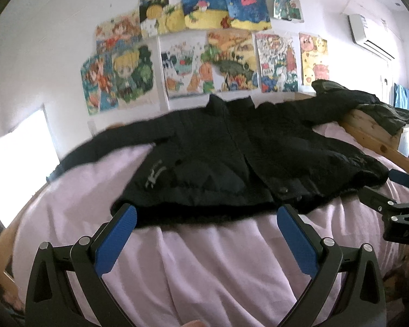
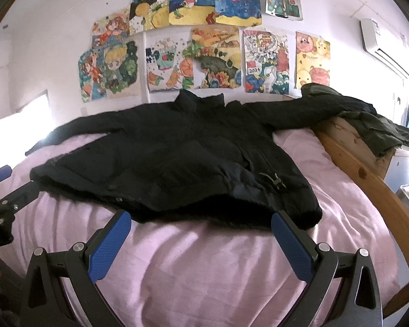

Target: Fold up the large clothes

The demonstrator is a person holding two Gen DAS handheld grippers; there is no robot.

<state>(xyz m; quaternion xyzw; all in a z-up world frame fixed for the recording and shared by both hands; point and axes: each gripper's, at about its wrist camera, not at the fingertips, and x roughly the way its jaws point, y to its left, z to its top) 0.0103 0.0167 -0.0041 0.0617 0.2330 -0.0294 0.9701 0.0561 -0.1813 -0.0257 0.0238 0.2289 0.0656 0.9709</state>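
Observation:
A black fleece jacket (image 1: 231, 158) (image 2: 182, 160) lies front up on the pink bedsheet (image 1: 204, 267) (image 2: 204, 267), both sleeves spread out, collar toward the wall. My left gripper (image 1: 207, 212) hovers open just short of the jacket's hem, nothing between its blue pads. In the same way my right gripper (image 2: 201, 218) stands open before the hem, closer to the jacket's right corner. Each gripper shows at the edge of the other's view: the right gripper (image 1: 395, 190), the left gripper (image 2: 5, 188).
A wooden bed rail (image 2: 368, 179) (image 1: 379, 136) runs along the right side with a dark olive garment (image 2: 381, 133) (image 1: 387, 114) draped over it. Several drawings (image 2: 204, 41) cover the wall behind. An air conditioner (image 2: 379, 43) hangs at upper right. A bright window (image 1: 19, 158) is at left.

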